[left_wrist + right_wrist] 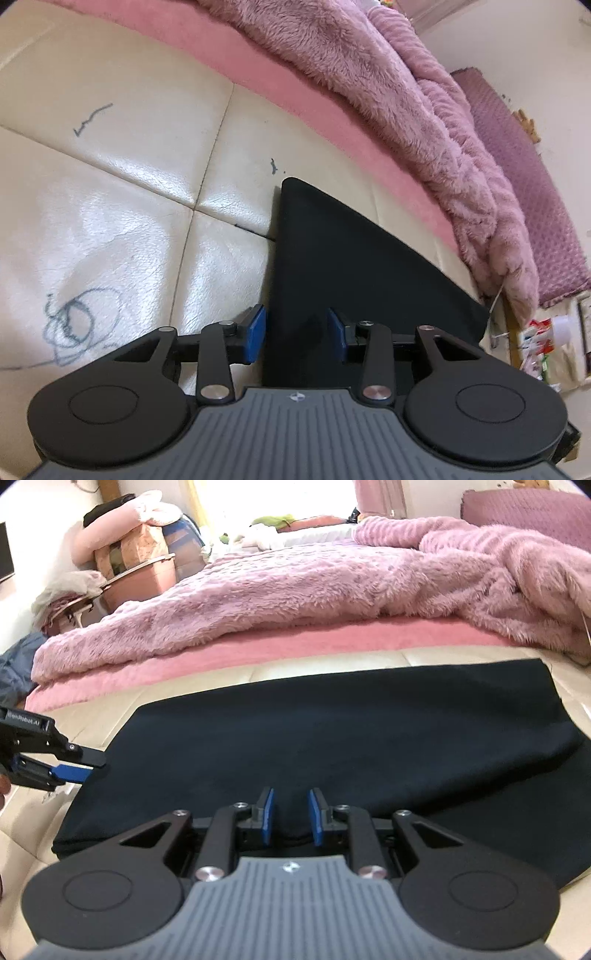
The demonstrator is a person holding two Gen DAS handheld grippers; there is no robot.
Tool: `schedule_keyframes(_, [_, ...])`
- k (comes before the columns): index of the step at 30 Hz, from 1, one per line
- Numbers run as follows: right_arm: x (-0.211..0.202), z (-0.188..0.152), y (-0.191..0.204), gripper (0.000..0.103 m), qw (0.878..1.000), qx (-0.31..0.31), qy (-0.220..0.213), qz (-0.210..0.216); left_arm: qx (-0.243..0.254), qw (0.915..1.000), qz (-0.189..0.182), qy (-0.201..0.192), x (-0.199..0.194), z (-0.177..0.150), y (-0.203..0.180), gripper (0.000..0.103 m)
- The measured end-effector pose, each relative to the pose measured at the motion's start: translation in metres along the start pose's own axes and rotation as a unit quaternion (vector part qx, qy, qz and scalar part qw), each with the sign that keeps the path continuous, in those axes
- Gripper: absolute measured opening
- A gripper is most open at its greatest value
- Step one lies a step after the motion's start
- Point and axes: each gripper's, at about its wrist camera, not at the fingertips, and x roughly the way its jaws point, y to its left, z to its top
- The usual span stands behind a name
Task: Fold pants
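Observation:
The black pants [332, 746] lie flat and folded on a cream leather surface [122, 206]; they also show in the left wrist view [351, 258]. My left gripper [297, 334] is open, its blue pads either side of the pants' left edge; it also shows at the left of the right wrist view [88, 766]. My right gripper [291, 816] is open over the near edge of the pants, with a bump of black cloth between the pads.
A fluffy pink blanket [332, 590] lies on a pink mattress sheet [258, 646] just behind the pants. Bags and a basket [136, 565] stand at the back left. Pen scribbles [77, 321] mark the leather.

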Motion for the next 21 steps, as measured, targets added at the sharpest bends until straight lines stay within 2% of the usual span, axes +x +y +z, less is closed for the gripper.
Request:
schedule_keyframes(3, [0.003, -0.001, -0.002, 0.016, 1.0, 0.006, -0.001, 0.003, 0.002, 0.9998, -0.015, -0.01, 0.002, -0.003, 0.005, 0.042])
schedule_keyframes(8, [0.005, -0.001, -0.004, 0.016, 1.0, 0.009, -0.005, 0.004, -0.02, 0.9993, 0.002, -0.031, 0.0, -0.01, 0.007, 0.01])
schedule_keyframes(12, [0.005, -0.001, -0.002, 0.017, 1.0, -0.002, 0.004, -0.002, 0.003, 0.9982, 0.047, -0.037, -0.007, -0.009, -0.015, 0.008])
schedule_keyframes(16, [0.007, 0.0, 0.013, 0.017, 0.999, -0.033, 0.031, -0.013, 0.004, 0.9979, 0.053, -0.037, -0.029, -0.006, -0.012, 0.007])
schedule_keyframes(21, [0.009, -0.002, 0.054, 0.017, 0.995, -0.063, 0.067, 0.03, 0.01, 0.9947, 0.093, -0.044, -0.083, -0.003, 0.016, 0.007])
